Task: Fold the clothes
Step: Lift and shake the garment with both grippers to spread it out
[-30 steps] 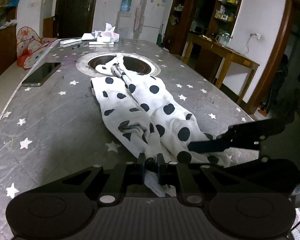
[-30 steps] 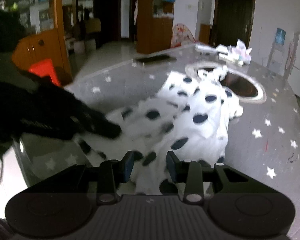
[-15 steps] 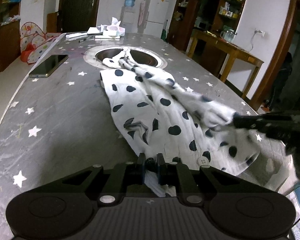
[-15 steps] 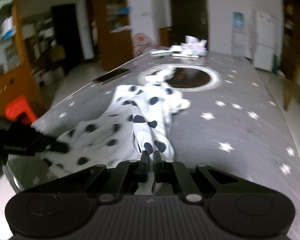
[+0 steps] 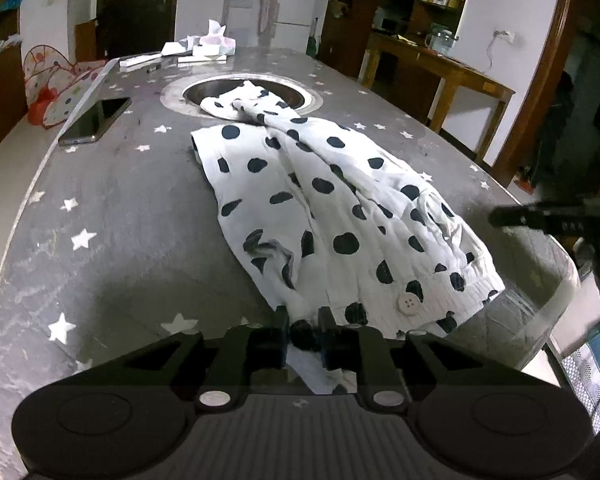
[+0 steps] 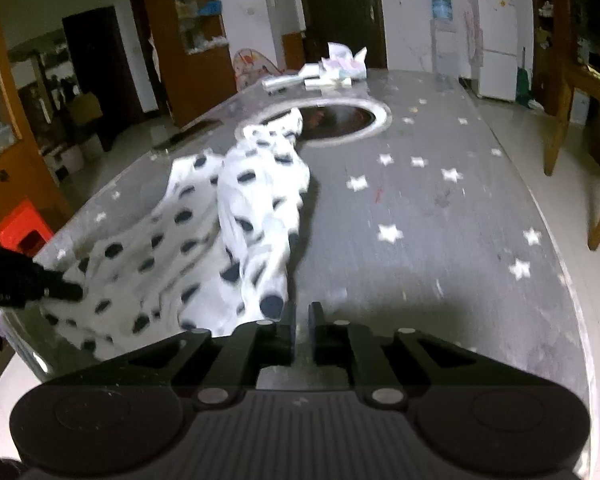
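So the polka-dot garment [image 5: 340,216] is lying spread out on the grey star-print bench [image 5: 112,216], white fabric with black dots and a big white button [image 5: 409,303] near the hem closest to the cameras. Its far end trails up to the round metal-rimmed opening [image 5: 242,96] in the middle of the bench and droops over the rim a bit.

Left hand-held gripper [image 5: 303,322] has the near edge of the cloth sitting between its fingers, and its jaws have just been opening a little, though fabric is still pinched in there as far as the left wrist view shows.

Right hand-held gripper [image 6: 302,320] is pretty much clenched, only a thin slit between the fingers, with bare bench showing through it. The jaws have just eased apart slightly. It sits just beside the right-hand edge of the garment, not gripping it.

A dark phone [image 5: 96,120] lies near the left edge of the bench, and there's a tissue box [image 5: 216,42] with some papers at the far end.
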`<action>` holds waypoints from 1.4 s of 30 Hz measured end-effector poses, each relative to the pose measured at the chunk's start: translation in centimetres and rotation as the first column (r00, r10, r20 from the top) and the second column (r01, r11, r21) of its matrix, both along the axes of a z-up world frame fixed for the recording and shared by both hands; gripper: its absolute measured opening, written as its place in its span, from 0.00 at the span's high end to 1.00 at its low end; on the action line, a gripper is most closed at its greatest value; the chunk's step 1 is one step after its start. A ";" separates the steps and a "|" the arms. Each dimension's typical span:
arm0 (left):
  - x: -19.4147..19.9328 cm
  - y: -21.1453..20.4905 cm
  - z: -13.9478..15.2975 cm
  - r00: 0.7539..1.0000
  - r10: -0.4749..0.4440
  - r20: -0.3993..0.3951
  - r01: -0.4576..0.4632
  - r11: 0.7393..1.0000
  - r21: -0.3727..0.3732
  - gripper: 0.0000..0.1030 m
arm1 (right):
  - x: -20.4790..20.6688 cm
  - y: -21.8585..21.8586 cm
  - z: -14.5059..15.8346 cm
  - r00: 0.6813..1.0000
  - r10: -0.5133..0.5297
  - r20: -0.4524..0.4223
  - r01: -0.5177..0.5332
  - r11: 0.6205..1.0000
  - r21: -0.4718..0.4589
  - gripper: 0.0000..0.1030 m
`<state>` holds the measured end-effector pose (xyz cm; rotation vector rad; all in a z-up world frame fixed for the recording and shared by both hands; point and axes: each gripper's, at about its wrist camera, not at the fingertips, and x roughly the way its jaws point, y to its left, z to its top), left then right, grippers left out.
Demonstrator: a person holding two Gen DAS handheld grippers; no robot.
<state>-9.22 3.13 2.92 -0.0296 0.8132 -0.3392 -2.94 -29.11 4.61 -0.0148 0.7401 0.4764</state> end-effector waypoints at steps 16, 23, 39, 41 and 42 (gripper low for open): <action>2.9 -0.5 1.9 0.997 0.006 0.076 -0.005 1.000 -0.013 0.70 | 9.2 3.3 -1.5 0.998 0.018 -0.059 -0.013 0.997 0.078 0.67; 6.1 -3.7 0.5 0.996 -0.056 0.072 0.058 0.998 -0.036 0.70 | 12.7 3.9 -3.2 0.990 0.018 -0.137 0.004 0.988 0.153 0.68; 7.5 -6.0 -2.7 0.991 -0.136 0.007 0.136 0.991 -0.004 0.70 | 8.4 0.1 -2.6 0.987 -0.152 -0.059 0.152 0.988 -0.010 0.97; 7.4 -6.0 -2.7 0.990 -0.141 0.008 0.141 0.990 -0.004 0.70 | 7.9 -0.5 -3.0 0.987 -0.138 -0.086 0.135 0.990 -0.034 0.92; 7.4 -6.0 -2.7 0.990 -0.144 0.008 0.144 0.990 -0.004 0.70 | 7.7 -0.8 -3.0 0.987 -0.130 -0.094 0.127 0.991 -0.035 0.89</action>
